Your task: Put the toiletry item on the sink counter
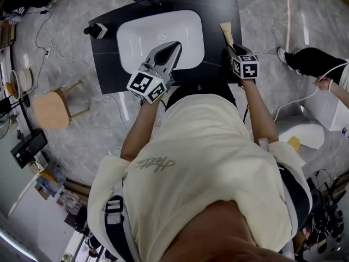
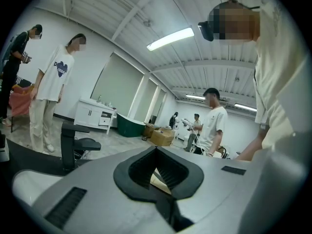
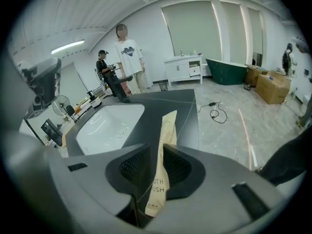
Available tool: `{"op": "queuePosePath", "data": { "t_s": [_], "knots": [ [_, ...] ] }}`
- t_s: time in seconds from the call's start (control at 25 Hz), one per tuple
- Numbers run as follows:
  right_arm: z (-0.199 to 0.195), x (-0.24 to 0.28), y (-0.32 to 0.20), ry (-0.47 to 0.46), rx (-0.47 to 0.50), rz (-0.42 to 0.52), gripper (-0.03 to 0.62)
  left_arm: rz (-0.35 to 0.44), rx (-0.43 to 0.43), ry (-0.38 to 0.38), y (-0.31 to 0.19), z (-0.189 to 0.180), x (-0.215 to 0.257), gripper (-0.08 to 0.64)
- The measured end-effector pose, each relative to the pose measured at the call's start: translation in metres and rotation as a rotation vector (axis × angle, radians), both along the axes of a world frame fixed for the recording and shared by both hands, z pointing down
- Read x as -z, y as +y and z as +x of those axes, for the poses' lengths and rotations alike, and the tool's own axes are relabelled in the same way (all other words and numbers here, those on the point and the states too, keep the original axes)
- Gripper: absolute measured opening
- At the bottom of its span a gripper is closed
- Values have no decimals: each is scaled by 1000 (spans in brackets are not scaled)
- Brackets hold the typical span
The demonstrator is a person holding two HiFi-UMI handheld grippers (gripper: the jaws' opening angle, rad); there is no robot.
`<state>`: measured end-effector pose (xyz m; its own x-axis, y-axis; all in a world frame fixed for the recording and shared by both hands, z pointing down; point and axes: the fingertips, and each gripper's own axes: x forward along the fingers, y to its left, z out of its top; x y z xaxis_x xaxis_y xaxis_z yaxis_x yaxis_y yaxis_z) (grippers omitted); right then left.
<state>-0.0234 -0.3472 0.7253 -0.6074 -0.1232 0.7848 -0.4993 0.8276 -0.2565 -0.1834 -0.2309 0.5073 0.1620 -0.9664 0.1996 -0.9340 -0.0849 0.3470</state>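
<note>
Our right gripper [image 3: 157, 168] is clamping the toothbrush packet [image 3: 164, 150] near its lower, printed end, with the ribbed pads pressing flat on both faces of the slim paper sleeve. We are gripping it low so that most of its length is sticking out ahead of the jaws, which should let the far end reach the surface first. In the head view the toothbrush packet [image 1: 226, 33] is hanging over the dark sink counter [image 1: 218, 10], on the strip to the right of the white basin [image 1: 161, 37]. We cannot tell whether its tip is touching the counter. We are aiming it there, we judge, because that strip is flat and bare, while the basin would let the sleeve slide away.

From the right gripper view the sink counter [image 3: 183, 108] is running straight ahead under the packet, and the basin [image 3: 109, 126] is lying off to the left. The placing is not yet done.

Our left gripper [image 1: 174, 49] is hovering above the basin, tilting upward, its jaws meeting at the tips and gripping nothing we can make out. A pale sliver [image 2: 158, 179] is showing through the gap behind the pads, and we cannot tell what it is. We are parking this gripper aside, we think, because the job needs only one.
</note>
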Motion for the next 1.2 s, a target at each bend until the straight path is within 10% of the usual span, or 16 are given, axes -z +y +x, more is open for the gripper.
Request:
{"op": "queuePosePath", "data": {
  "t_s": [1.2],
  "knots": [
    [-34, 261, 84, -435, 123, 355, -5, 178, -22, -31, 64, 4, 70, 3]
  ]
}}
